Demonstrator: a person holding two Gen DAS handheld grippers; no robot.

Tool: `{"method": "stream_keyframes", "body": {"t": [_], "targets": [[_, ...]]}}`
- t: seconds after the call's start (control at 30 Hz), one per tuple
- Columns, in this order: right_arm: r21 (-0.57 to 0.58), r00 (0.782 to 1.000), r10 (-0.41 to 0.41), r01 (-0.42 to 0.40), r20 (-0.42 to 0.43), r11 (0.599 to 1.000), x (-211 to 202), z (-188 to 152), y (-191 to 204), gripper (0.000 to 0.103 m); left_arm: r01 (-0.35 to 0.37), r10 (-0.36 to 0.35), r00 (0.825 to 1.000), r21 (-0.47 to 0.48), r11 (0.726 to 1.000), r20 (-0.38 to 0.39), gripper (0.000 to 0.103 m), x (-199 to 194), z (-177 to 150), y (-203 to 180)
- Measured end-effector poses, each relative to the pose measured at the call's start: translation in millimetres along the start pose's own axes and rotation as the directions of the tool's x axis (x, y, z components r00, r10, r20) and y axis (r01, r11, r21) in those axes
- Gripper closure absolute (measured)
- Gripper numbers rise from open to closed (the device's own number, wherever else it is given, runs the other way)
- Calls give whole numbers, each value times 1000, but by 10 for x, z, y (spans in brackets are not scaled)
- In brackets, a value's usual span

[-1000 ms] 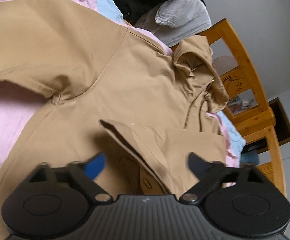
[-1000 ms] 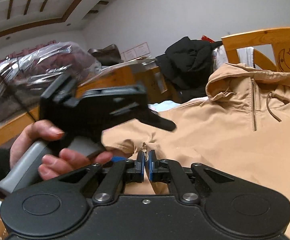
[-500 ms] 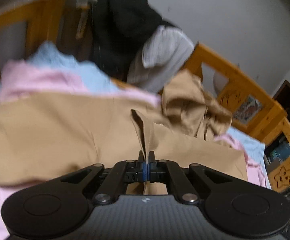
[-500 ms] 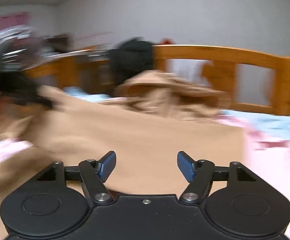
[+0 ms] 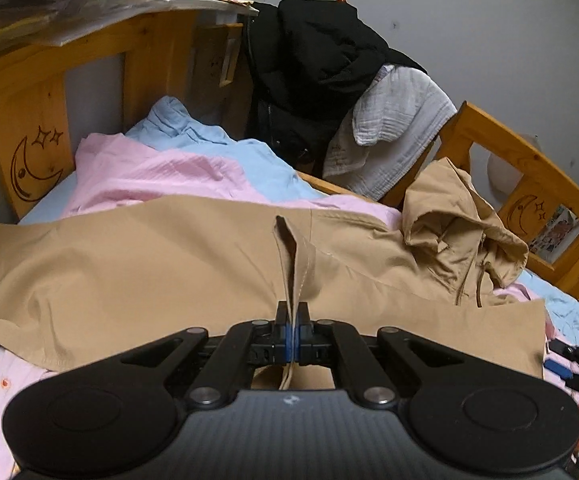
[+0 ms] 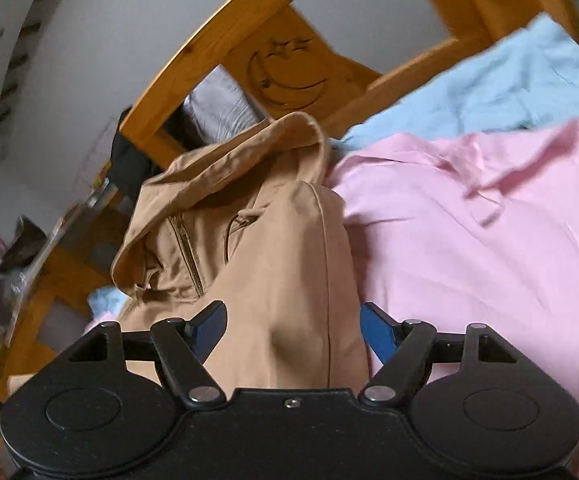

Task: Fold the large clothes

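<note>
Pale grey wall [image 5: 489, 20], wooden bed frame [image 6: 289, 68] with carved moons

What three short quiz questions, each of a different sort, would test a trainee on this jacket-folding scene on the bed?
1. True or false: the left tongs are shut on a fold of the tan hooded zip jacket.
2. Which describes the right tongs? A) shut on pink bedding B) open above the jacket C) gripping the hood
3. Fill in: carved into the wooden bed frame is a crescent ____ with stars.

Key: 1 true; 2 B; 3 moon.
</note>
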State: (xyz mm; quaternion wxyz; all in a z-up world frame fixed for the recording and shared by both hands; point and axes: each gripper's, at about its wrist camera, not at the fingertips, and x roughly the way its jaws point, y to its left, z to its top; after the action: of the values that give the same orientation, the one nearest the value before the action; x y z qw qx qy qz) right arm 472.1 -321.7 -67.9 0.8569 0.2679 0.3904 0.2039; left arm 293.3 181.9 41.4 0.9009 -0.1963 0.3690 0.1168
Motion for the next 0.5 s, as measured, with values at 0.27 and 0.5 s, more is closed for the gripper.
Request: {"method": "stream_keyframes", "body": {"t": [0.27,0.5], "targets": [[-266,983,-184,179,9,947,62,-80,528,27,76,-77,997,21,997,28,103,-90,-3,-149],[-693,971,-203,235,129,682,-559,-854,875,23,147,-153,986,78,986,73,103,-453,287,-509]]}}
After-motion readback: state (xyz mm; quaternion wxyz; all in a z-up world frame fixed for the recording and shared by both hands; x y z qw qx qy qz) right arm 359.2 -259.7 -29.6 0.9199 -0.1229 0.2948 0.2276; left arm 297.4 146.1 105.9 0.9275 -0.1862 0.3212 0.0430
